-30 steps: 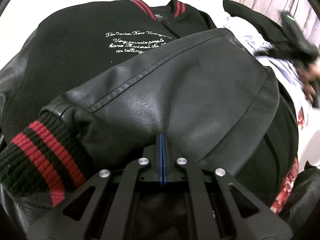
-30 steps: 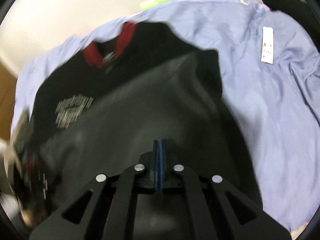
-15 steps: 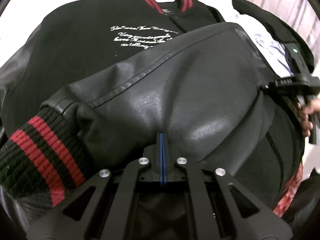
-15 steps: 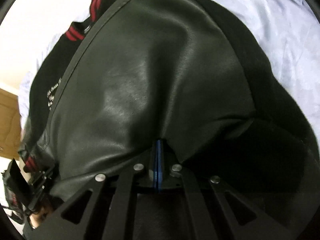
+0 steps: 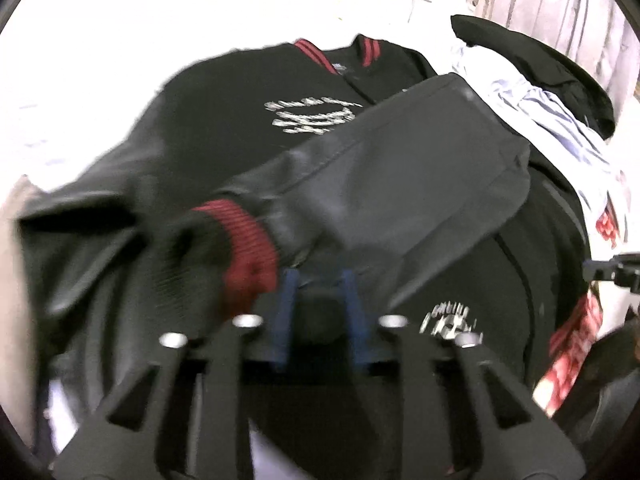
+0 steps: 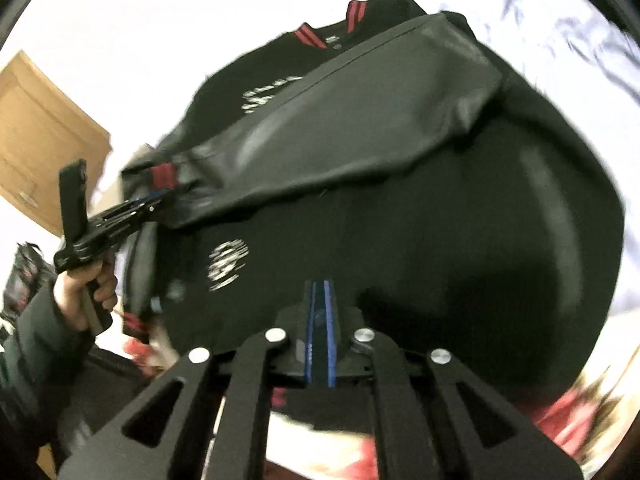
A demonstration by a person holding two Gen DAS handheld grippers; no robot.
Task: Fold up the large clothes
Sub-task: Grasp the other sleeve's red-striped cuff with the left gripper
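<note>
A black varsity jacket (image 6: pixel 460 220) lies spread on the bed's pale sheet (image 6: pixel 560 52), collar away from us. Its leather sleeve (image 5: pixel 400 184) is folded across the chest, over the white script. The left hand-held gripper (image 5: pixel 318 280) has its blue pads parted, nothing clamped, the red-striped cuff (image 5: pixel 244 248) just ahead. The right hand-held gripper (image 6: pixel 319 292) hovers over the hem, pads slightly apart, gripping nothing.

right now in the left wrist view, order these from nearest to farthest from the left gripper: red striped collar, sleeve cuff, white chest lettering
1. Sleeve cuff, just ahead and left of the left gripper.
2. White chest lettering, farther up the jacket front, near centre.
3. Red striped collar, at the jacket's far top edge.
</note>
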